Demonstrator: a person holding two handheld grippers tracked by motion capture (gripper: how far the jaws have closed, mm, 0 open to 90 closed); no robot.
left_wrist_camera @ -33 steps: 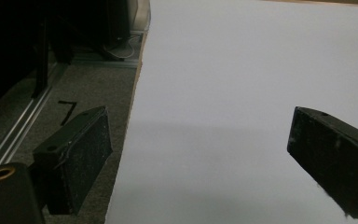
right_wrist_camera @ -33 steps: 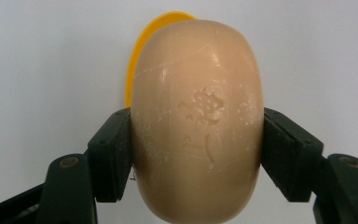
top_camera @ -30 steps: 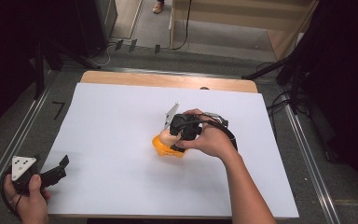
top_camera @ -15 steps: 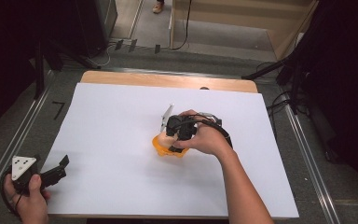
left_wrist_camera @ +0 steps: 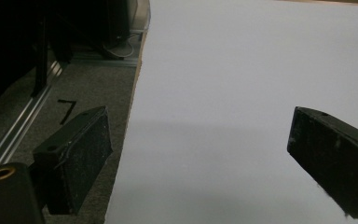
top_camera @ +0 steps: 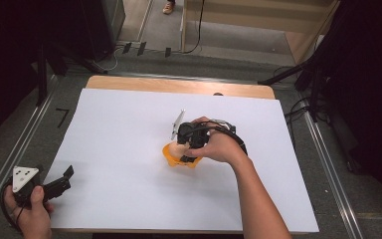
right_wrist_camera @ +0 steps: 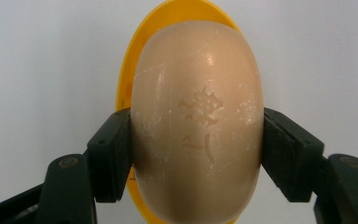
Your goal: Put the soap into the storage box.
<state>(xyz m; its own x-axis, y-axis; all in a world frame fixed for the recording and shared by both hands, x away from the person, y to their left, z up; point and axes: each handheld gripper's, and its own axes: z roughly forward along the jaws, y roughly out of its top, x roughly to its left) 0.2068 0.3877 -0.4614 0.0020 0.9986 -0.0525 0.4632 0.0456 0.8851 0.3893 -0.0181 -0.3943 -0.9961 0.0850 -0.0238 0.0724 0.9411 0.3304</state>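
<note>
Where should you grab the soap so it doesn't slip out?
Probably across the soap's narrow middle, coming straight down from above. It is a smooth oval lying in the yellow dish, so its two long, flatter sides give the pads most to press on. The right gripper is shut on it just there, one jaw on each side.

Soap bar [right_wrist_camera: 196,121] over dish [right_wrist_camera: 177,11], mid-sheet [top_camera: 129,129], left tool [top_camera: 54,185] at sheet's near-left corner
</note>
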